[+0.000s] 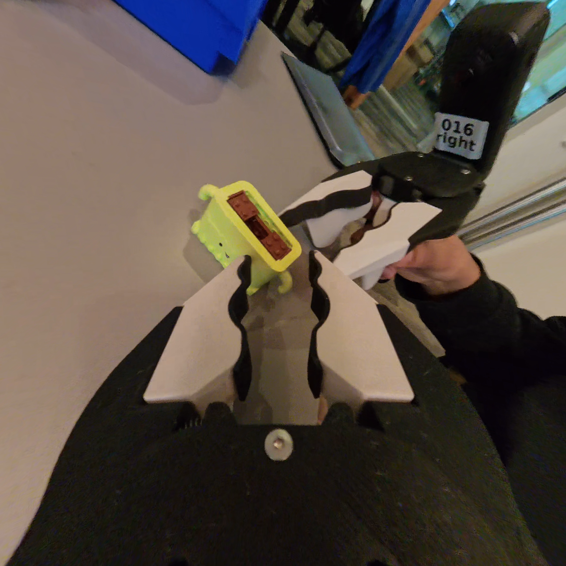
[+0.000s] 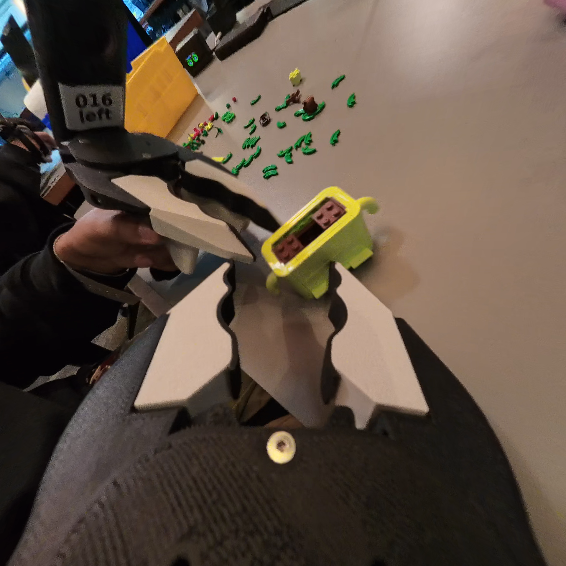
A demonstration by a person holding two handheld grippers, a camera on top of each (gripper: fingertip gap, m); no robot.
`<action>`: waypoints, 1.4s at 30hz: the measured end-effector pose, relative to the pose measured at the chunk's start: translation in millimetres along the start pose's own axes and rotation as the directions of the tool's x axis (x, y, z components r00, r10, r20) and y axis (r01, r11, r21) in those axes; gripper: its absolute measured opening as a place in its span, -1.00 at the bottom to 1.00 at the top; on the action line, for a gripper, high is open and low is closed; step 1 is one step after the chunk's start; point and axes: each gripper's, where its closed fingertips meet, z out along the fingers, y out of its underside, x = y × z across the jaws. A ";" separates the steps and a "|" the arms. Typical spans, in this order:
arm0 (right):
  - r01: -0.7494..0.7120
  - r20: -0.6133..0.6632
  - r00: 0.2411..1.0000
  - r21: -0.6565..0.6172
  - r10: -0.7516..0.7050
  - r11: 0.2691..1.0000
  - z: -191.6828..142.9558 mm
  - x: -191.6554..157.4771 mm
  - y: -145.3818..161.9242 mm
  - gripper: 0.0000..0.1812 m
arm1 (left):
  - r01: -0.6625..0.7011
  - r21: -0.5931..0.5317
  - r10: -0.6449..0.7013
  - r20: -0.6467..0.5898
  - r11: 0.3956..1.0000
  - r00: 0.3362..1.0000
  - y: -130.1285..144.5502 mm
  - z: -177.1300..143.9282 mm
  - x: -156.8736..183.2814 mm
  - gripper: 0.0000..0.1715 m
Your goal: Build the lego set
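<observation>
A lime-green lego pot [image 2: 321, 245], brown plates inside, is seen at frame centre near the tabletop [image 2: 459, 183] edge. The left tool [image 1: 277, 260] and right tool [image 2: 281, 269] are spread wide, empty. Loose green pieces [image 2: 275, 144] are scattered upper centre; open tabletop is left at right.
</observation>
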 end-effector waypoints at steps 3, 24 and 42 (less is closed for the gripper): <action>0.035 -0.037 0.999 0.019 -0.034 0.999 -2.2 11.7 -5.6 0.08 | 0.029 0.035 -0.027 -0.070 0.999 0.997 -3.4 -5.1 10.1 -0.64; 0.298 -0.310 0.884 -0.203 -0.349 0.933 -24.9 67.4 1.1 -0.57 | -0.381 0.075 0.335 0.341 0.922 0.878 -24.7 -57.8 -29.2 -0.52; 0.446 -0.185 0.887 0.102 -0.424 0.889 -38.4 -15.0 -86.4 -0.64 | -0.296 -0.192 0.353 0.483 0.936 0.802 49.4 -95.1 -76.5 -0.58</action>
